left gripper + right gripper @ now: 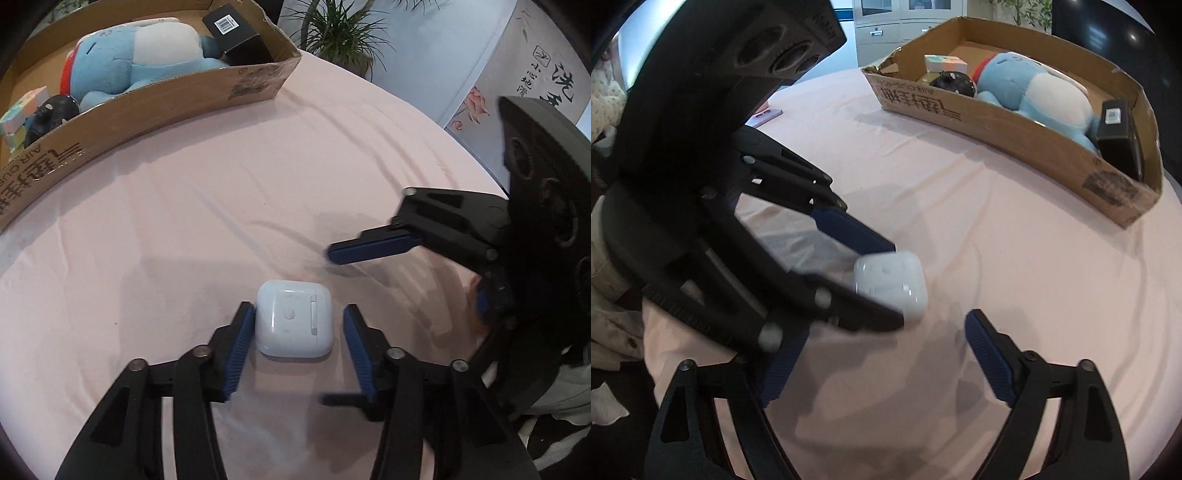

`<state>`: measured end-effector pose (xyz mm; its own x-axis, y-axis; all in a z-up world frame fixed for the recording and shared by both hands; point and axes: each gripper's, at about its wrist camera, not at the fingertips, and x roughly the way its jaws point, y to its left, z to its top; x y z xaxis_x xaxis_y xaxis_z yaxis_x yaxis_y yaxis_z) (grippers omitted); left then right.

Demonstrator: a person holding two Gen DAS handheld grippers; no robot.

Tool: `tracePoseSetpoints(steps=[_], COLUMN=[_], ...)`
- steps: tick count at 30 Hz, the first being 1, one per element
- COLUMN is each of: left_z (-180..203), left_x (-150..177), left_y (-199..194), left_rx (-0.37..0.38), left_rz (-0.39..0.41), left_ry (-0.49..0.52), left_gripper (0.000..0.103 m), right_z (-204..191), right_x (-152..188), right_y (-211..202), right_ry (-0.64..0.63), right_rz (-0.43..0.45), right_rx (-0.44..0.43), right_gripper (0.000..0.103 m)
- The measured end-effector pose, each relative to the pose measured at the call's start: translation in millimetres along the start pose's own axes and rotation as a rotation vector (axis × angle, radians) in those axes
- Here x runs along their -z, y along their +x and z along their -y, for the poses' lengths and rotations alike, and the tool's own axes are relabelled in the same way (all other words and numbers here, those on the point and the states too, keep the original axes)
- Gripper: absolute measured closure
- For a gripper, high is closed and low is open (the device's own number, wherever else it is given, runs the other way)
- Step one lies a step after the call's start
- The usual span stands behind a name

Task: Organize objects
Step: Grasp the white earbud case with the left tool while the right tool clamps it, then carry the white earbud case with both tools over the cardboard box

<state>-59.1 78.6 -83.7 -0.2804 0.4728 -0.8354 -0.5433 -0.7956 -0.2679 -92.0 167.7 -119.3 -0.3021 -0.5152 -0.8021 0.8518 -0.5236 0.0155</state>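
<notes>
Two tools work over a bench draped in a pink cloth [207, 192]. The left tool [299, 325] stands with its jaws apart, straddling a white earbud charging case [295, 323] that lies flat on the cloth; one blue pad [240, 347] sits against or just beside the case's side, while the other has a clear gap to it, so the case is not clamped. The right tool [882, 354] hangs near, jaws apart and empty, its near fingers showing in the left wrist view just beyond the case.

A cardboard box [147, 110] sits well apart, toward the far edge of the bench, already holding a blue plush toy [147, 55], a black carton with a barcode [236, 33], a pastel puzzle cube [18, 118] and a dark round object [51, 110].

Risks, as I judge them: the case is smooth and rounded, so a closing pad could push it sideways across the cloth before the second pad meets it, or squeeze it out of the grip. A shallow pinch could drop it on the way to the box. With both tools so near each other, their fingers could also collide.
</notes>
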Motion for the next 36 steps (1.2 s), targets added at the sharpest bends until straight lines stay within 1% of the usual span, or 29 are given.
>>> tracePoseSetpoints(steps=[1, 2, 4, 5, 6, 8, 9, 10, 13, 15, 18, 21, 29, 36], left_z=[-0.8, -0.2, 0.0, -1.7, -3.1, -2.8, -1.5, -0.9, 1.0, 0.9, 1.4, -3.8, -2.2, -1.4], left_x=[-0.7, -1.8, -2.0, -2.1, -1.7, -2.3, -2.6, -2.4, -2.3, -1.6, -2.0, -1.5, 7.5, 4.4], left_y=[0.1, -0.4, -2.2, -2.1, -2.3, -0.9, -0.6, -1.0, -1.8, -2.1, -1.1, -0.7, -9.6, -7.8], left_rx=[0.003, 0.003, -0.028, -0.041, -0.045, -0.044, -0.030, -0.014, -0.006, -0.002, -0.001, 0.022, 0.015, 0.005], left_rz=[0.000, -0.001, 0.006, 0.009, 0.014, 0.017, 0.016, 0.014, 0.016, 0.014, 0.012, 0.011, 0.029, 0.029], left_ry=[-0.007, -0.012, -0.010, -0.016, -0.021, -0.011, -0.005, -0.004, 0.010, 0.012, 0.019, 0.001, -0.005, 0.001], left_gripper=[0.042, 0.039, 0.034, 0.034, 0.034, 0.043, 0.052, 0.056, 0.060, 0.060, 0.060, 0.060, 0.061, 0.062], right_z=[0.2, 0.4, 0.3, 0.8, -0.3, -3.6, -5.2, -5.7, -6.0, -7.3, -8.9, -10.1, -10.3, -12.1], right_x=[-1.8, -3.1, -4.8, -5.4, -5.7, -6.1, -6.0, -6.2, -6.1, -6.0, -5.7, -4.8, -5.3, -8.6], right_y=[3.4, 7.4, 9.6, 8.9, 8.3, 7.0, 6.4, 6.4, 6.3, 7.0, 7.4, 7.5, 7.6, 8.2], right_ry=[-0.005, -0.009, -0.018, -0.016, -0.023, -0.037, -0.044, -0.046, -0.047, -0.051, -0.056, -0.056, -0.039, -0.045], right_rz=[-0.006, -0.013, -0.007, -0.006, -0.005, 0.001, 0.001, 0.001, 0.008, 0.014, 0.016, 0.020, 0.026, 0.004], right_rx=[0.010, 0.020, 0.047, 0.038, 0.040, 0.034, 0.033, 0.032, 0.030, 0.027, 0.028, 0.024, 0.020, 0.032], right_gripper=[0.027, 0.035, 0.041, 0.044, 0.051, 0.056, 0.057, 0.057, 0.059, 0.062, 0.062, 0.062, 0.062, 0.062])
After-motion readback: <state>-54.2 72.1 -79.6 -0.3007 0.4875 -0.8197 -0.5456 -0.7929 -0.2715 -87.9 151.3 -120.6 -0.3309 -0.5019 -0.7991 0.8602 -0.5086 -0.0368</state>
